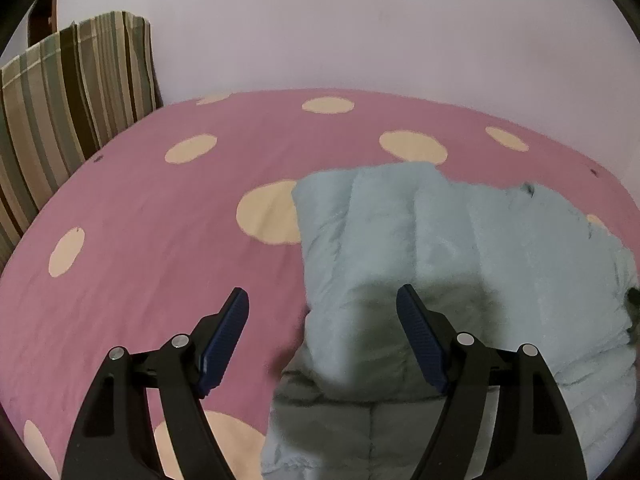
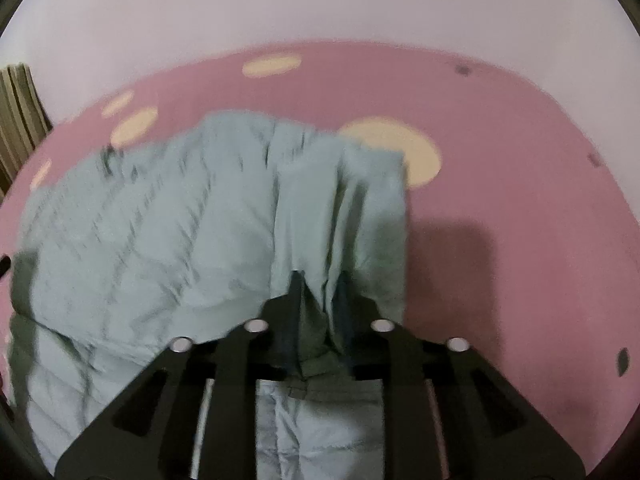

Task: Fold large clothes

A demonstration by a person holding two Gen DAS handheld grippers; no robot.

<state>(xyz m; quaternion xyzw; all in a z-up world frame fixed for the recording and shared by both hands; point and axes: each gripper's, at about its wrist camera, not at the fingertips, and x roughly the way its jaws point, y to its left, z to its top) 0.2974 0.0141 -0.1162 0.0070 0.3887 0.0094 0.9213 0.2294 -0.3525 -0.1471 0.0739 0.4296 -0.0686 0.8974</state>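
Observation:
A pale blue-green quilted jacket (image 1: 460, 232) lies folded on a pink bed sheet with cream dots (image 1: 140, 200). My left gripper (image 1: 322, 292) hangs open and wide over the jacket's left edge. Its right finger is above the fabric and its left finger above the bare sheet, with nothing held. In the right wrist view the jacket (image 2: 140, 220) spreads to the left. A raised fold of it stands between the fingers of my right gripper (image 2: 320, 278). Those jaws are narrowly parted and the pads do not seem to press on the fold.
A striped cushion (image 1: 60, 100) leans against the pale wall at the bed's far left corner, and shows at the left edge as the striped cushion (image 2: 18, 112). Bare pink sheet (image 2: 500, 160) stretches right of the jacket, and more lies left of it in the left wrist view.

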